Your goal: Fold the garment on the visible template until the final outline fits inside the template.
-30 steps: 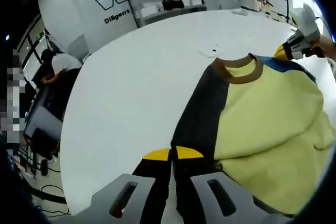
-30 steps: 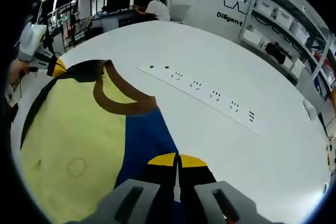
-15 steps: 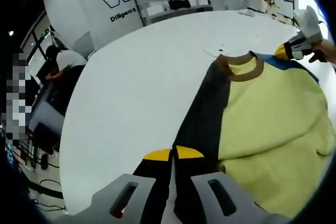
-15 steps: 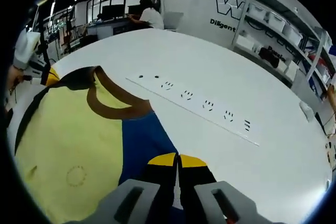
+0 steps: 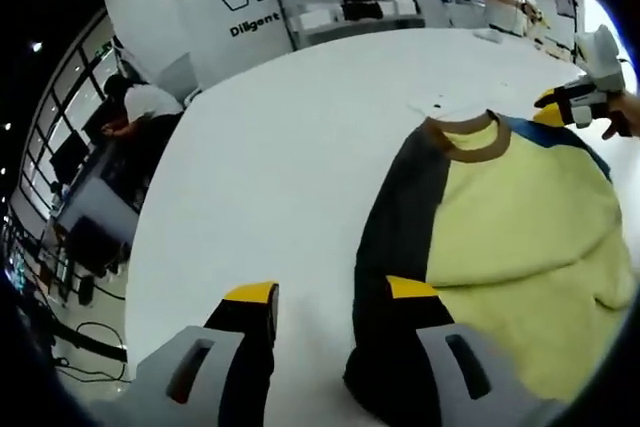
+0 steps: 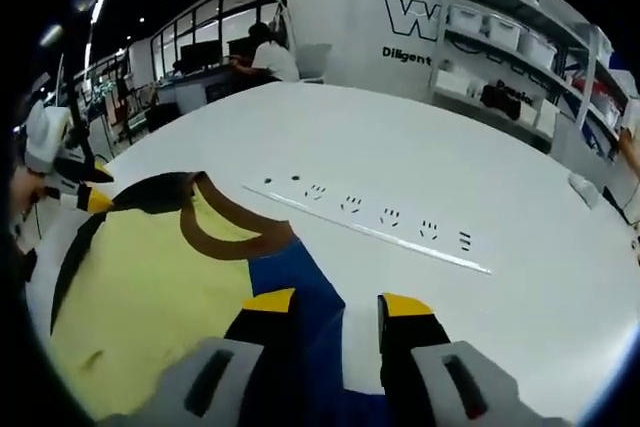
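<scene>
A: Where is the shirt [image 5: 520,217] lying right now?

B: It is lying spread out on the white tabletop [image 5: 270,187], yellow body facing up, brown collar [image 6: 225,222] pointing toward the printed marks [image 6: 385,217] on the surface. One sleeve is dark, the other blue.

A: What are the fingers doing?

B: The left gripper [image 5: 330,302] is standing with its fingers wide apart, one on each side of the dark sleeve's edge, gripping nothing. The right gripper [image 6: 335,307] is likewise gaping over the blue sleeve [image 6: 295,277], the cloth lying loose between its fingers.

A: So how far along is the folding?

B: I am judging it as barely begun. The shirt is looking laid out full width, with no fold showing in either sleeve or the body. Every fold is remaining to be made, and I cannot tell where the template outline is running.
</scene>
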A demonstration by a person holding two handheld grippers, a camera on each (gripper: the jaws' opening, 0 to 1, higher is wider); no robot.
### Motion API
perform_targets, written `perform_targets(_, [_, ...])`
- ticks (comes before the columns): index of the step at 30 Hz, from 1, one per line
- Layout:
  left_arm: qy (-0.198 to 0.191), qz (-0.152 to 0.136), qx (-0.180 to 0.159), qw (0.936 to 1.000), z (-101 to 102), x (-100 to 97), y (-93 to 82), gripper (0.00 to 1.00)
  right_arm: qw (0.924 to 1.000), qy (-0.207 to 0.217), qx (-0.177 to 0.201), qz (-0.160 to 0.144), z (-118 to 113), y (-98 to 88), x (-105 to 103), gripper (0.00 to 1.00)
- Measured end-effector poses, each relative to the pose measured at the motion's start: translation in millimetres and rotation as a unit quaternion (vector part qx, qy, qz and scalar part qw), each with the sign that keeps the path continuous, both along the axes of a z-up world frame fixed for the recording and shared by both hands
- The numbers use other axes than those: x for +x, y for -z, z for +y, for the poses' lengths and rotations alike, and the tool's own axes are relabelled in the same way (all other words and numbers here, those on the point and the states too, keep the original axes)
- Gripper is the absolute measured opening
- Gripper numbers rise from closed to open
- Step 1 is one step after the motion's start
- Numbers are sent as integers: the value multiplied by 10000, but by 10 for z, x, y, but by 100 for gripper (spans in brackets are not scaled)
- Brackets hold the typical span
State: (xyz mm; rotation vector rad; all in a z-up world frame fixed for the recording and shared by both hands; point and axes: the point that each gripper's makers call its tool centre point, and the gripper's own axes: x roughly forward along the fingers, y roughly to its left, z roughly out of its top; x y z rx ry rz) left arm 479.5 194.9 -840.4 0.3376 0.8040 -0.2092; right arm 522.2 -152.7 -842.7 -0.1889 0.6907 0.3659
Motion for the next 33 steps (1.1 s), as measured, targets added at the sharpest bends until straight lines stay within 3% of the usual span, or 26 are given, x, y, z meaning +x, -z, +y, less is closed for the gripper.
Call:
perform_targets(3, [-23, 6, -16, 10000, 13, -25, -20, 55, 10000, 2, 41, -15, 0, -30, -17, 45])
perform_targets(6, [-108, -69, -112, 9999, 33, -77, -81, 62, 9996, 83, 275, -46, 24, -106, -69, 47])
perform_targets(7, [-135, -141, -297, 9994, 7, -117, -128, 65, 9990, 63, 444, -39, 49, -139, -107, 48])
perform_targets(8, [-168, -194, -736, 9970, -77, -219, -173, 67, 9982, 86, 588, 6, 66, -165, -224, 51])
perform_targets(10, [-194, -216, -926, 9953, -102, -388, -210, 69, 9970, 155, 757, 67, 102, -166, -428, 55])
perform_targets(15, [-71, -294, -1052, 9940, -221, -575, -303, 70, 9960, 145, 886, 30, 116, -217, -628, 57])
perform_targets(21, [98, -375, -1003, 9942, -314, -717, -373, 68, 9973, -11, 729, 102, 99, -238, -895, 57])
perform_targets(25, [76, -265, -1100, 9936, -363, -814, -344, 63, 9974, -43, 685, 216, 62, -235, -1060, 58])
perform_targets(29, [-59, -369, -1325, 9905, -394, -880, -361, 65, 9978, -14, 604, 287, -19, -232, -1176, 57])
perform_targets(33, [-33, -193, -1380, 9902, -458, -1036, -295, 62, 9980, 40, 536, 341, -115, -201, -1288, 57])
